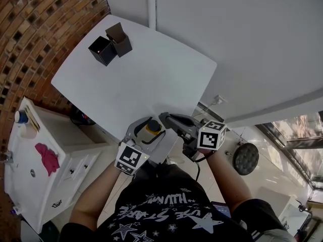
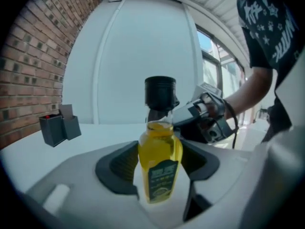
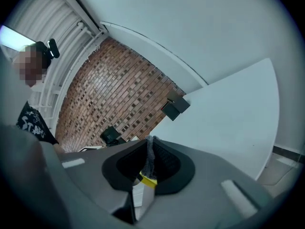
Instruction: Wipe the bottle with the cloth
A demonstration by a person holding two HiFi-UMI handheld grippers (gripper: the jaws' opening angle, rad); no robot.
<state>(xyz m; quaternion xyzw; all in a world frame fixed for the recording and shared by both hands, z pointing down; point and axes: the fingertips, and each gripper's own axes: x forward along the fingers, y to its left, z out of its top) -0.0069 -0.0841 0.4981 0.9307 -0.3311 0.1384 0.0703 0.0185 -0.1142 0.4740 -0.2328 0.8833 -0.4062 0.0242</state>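
A clear bottle (image 1: 151,127) (image 2: 159,159) of yellow liquid with a black cap stands upright between the jaws of my left gripper (image 1: 150,130) (image 2: 159,171). Both pads press on its sides, at the near edge of the white table (image 1: 151,74). My right gripper (image 1: 164,118) (image 3: 149,162) is just right of the bottle's cap and is shut on a thin grey cloth (image 3: 150,157). A small yellow bit shows under the cloth. From the left gripper view the right gripper (image 2: 205,116) sits close behind the bottle, to its right.
Two black open boxes (image 1: 110,45) (image 2: 59,125) (image 3: 175,106) stand at the table's far corner. A white cabinet (image 1: 60,135) with a pink rag (image 1: 47,158) on top is at the left, by the brick wall. A round stool (image 1: 246,158) sits at the right.
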